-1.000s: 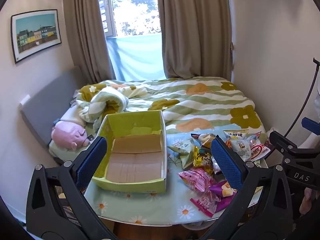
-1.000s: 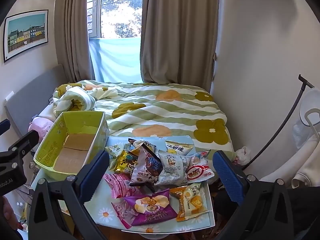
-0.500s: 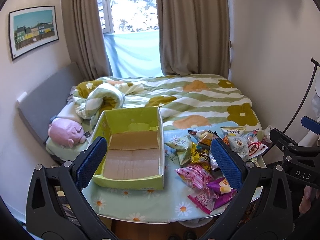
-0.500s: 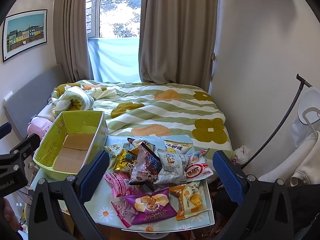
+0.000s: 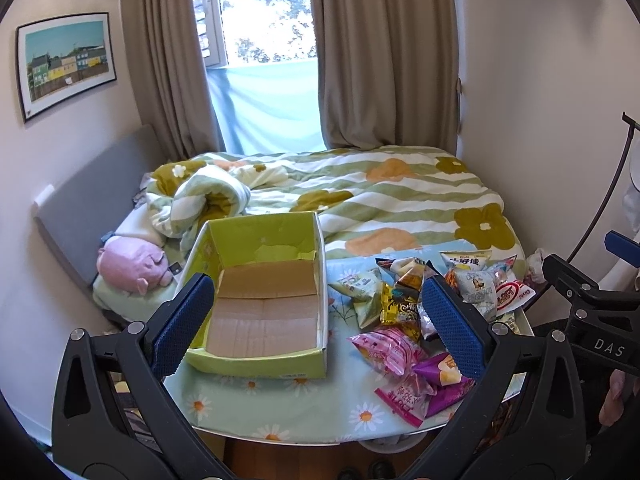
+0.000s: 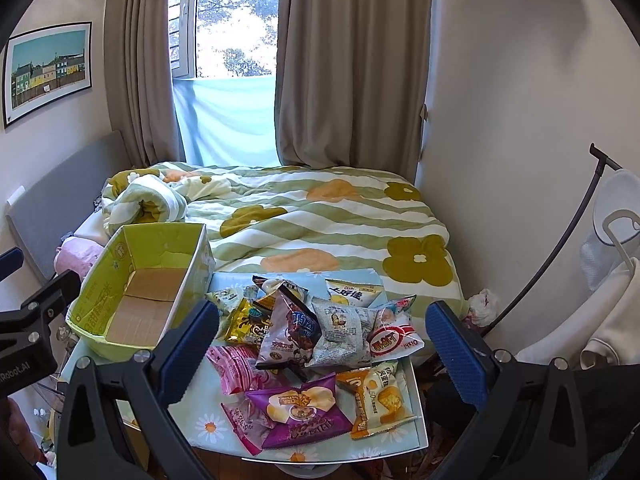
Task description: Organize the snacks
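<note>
Left wrist view first: the left tongs (image 5: 316,316) hang wide apart and hold nothing, and framed right between them, lower centre, sits the open yellow-green cardboard box (image 5: 262,364) with a bare brown floor, its long axis running away toward the bed. The heap of crinkly snack packets (image 5: 404,312) lies lower right, on the daisy-print desk (image 5: 280,412). Over to the right wrist view: the right tongs (image 6: 322,336) are spread just as wide, empty too, and the heap sits dead centre between them, the purple foil packet (image 6: 300,408) nearest at the bottom. The box is off to the left. Looks like the right hand's call for the first pick.
</note>
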Available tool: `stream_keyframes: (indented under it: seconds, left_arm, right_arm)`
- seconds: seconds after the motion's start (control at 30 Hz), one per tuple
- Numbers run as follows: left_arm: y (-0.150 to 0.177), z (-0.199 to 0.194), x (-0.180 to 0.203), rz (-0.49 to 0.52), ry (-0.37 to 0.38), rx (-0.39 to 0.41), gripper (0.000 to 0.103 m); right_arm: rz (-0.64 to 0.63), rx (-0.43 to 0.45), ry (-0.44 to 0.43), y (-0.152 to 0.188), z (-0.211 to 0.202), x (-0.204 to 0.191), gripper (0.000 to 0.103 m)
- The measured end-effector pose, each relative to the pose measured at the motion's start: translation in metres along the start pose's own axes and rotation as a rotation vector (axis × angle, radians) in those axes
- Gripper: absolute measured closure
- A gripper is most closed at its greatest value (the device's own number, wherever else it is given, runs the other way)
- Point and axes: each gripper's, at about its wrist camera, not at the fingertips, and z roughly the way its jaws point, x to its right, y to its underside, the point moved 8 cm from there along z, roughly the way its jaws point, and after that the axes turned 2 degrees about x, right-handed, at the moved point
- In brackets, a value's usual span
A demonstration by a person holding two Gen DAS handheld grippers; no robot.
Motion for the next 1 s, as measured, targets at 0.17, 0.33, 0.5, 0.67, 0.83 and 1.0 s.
stream_keyframes:
  seconds: [0.17,0.33,0.5,0.67,0.83,1.0]
  left_arm:
    - [-0.0004,0.0000,0.0003,0.001,0.000,0.001,0.001]
    - [-0.0012,-0.0009,0.0006,0.006,0.000,0.005,0.001]
    - [-0.0011,-0.0009,0.0015,0.005,0.001,0.003,0.001]
    - [-0.0013,-0.0010,0.0023,0.005,0.000,0.004,0.001]
    - [-0.0017,-0.0007,0.0027,0.006,0.001,0.003,0.001]
    - [-0.0017,-0.0008,0.0025,0.006,0.001,0.002,0.001]
  right_arm:
    - [0.002,0.000,0.001,0.0000,-0.0001,0.0005,0.000]
    - [0.002,0.000,0.001,0.0000,-0.0001,0.0009,0.000]
    - [0.001,-0.001,0.000,0.0003,0.0000,0.0015,0.000]
    - [0.001,0.001,0.001,0.0004,-0.0001,0.0024,0.000]
    - [0.002,0.000,0.001,0.0000,-0.0005,0.0022,0.000]
    - [0.002,0.000,0.002,0.0000,-0.0008,0.0016,0.000]
